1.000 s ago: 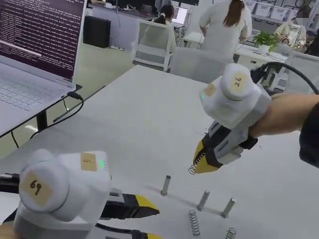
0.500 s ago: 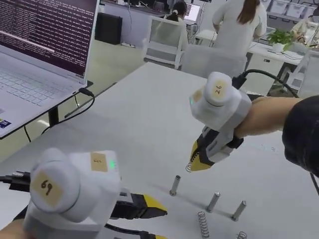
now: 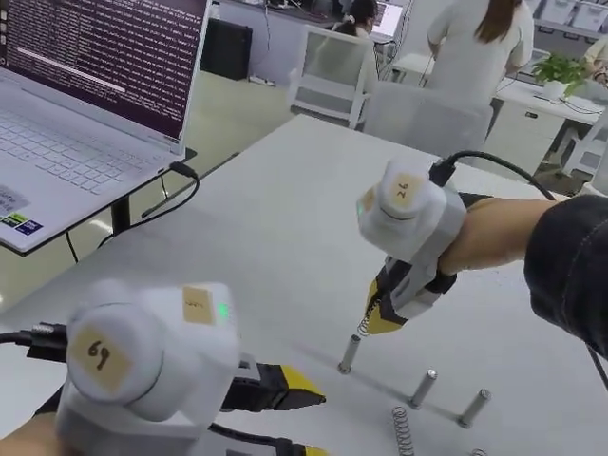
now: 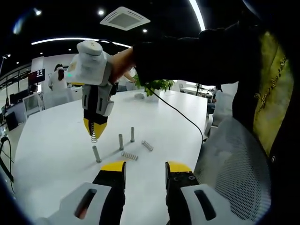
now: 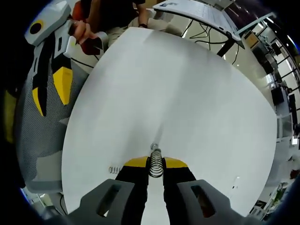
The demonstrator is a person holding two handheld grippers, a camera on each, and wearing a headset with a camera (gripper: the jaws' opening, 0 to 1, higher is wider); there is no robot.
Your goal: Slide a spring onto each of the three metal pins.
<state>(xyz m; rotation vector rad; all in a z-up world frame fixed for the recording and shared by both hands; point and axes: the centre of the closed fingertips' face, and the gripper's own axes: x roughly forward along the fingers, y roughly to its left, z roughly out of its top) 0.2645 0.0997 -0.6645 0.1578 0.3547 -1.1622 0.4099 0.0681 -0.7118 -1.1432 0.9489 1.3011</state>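
At the tabletop's (image 3: 285, 218) near edge we find the left gripper (image 3: 306, 419), fingers parted with nothing between them. Further right, the right gripper (image 3: 376, 327) points down, its fingers clamped on a spring (image 3: 365, 319). This spring hangs roughly upright just above the leftmost pin (image 3: 350, 353). The middle pin (image 3: 423, 388) and the right pin (image 3: 472, 407) stand bare in the same row. A loose spring (image 3: 403, 429) lies flat, nearer the near edge than the middle pin.
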